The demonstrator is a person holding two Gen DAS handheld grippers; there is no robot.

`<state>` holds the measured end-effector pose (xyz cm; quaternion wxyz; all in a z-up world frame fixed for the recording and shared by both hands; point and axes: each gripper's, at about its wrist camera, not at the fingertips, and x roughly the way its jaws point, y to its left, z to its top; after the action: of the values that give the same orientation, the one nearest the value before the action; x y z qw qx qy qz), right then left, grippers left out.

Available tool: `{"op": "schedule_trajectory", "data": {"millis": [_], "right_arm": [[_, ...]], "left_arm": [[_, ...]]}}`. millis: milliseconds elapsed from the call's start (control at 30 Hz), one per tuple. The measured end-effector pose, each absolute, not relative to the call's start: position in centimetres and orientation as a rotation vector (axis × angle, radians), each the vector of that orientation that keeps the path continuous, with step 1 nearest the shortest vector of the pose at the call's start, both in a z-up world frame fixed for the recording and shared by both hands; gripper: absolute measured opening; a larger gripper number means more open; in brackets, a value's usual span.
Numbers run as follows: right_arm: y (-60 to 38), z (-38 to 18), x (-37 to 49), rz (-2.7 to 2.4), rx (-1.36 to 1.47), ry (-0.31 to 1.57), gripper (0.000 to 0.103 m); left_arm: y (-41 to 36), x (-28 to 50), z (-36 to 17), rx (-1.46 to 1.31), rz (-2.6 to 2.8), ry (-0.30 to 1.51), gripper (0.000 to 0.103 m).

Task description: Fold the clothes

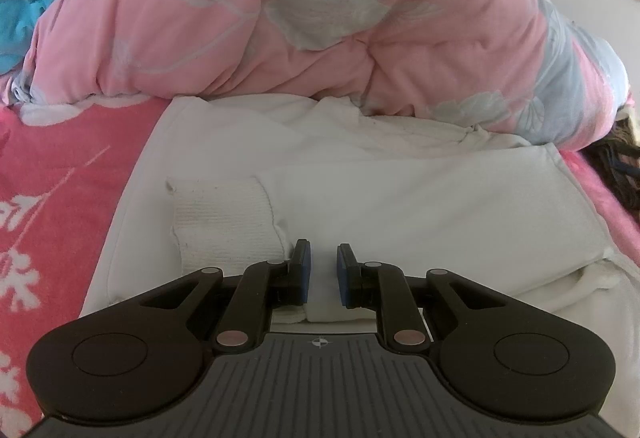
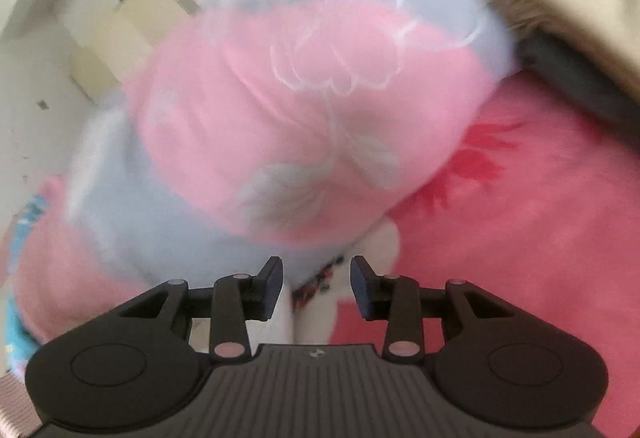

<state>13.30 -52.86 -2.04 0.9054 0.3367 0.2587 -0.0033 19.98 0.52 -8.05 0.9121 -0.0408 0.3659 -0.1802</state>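
The white garment (image 1: 400, 198) lies partly folded on the bed, over a red patterned blanket (image 1: 48, 178) and just in front of a heaped pink quilt (image 1: 320, 18). A ribbed cuff (image 1: 224, 222) rests on top of it. The left tool (image 1: 323, 270) stands over the near edge with its jaws narrowly apart — white cloth lies between the pads (whether they pinch it I cannot tell). The right tool (image 2: 316, 286) is part open and holds nothing; its view is blurred, with the quilt ahead and a bit of white cloth below.

My worry: if the left tool has only a thin fold, a pull could slip it free and undo the layers. The quilt crowds the far edge — a sweep by the right tool could snag it or drag the garment askew.
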Motion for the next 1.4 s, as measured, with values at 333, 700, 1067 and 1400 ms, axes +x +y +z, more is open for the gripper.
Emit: {"op": "schedule_trajectory", "data": {"millis": [333, 700, 1067, 1400], "right_arm": [[-40.8, -2.4, 2.0, 0.04, -0.053, 0.575, 0.039], [-33.7, -8.6, 3.4, -0.175, -0.57, 0.534, 0.002], [-32.7, -10.8, 3.7, -0.335, -0.607, 0.563, 0.002], [-33.6, -11.3, 3.4, -0.33, -0.526, 0.52, 0.002]], "left_arm": [[-3.3, 18.6, -5.0, 0.002, -0.381, 0.702, 0.016], [-8.8, 19.2, -7.0, 0.087, -0.438, 0.773, 0.016], [-8.8, 19.3, -5.4, 0.054, -0.481, 0.746, 0.016], [-22.5, 25.9, -3.3, 0.066, -0.757, 0.841, 0.035]]}}
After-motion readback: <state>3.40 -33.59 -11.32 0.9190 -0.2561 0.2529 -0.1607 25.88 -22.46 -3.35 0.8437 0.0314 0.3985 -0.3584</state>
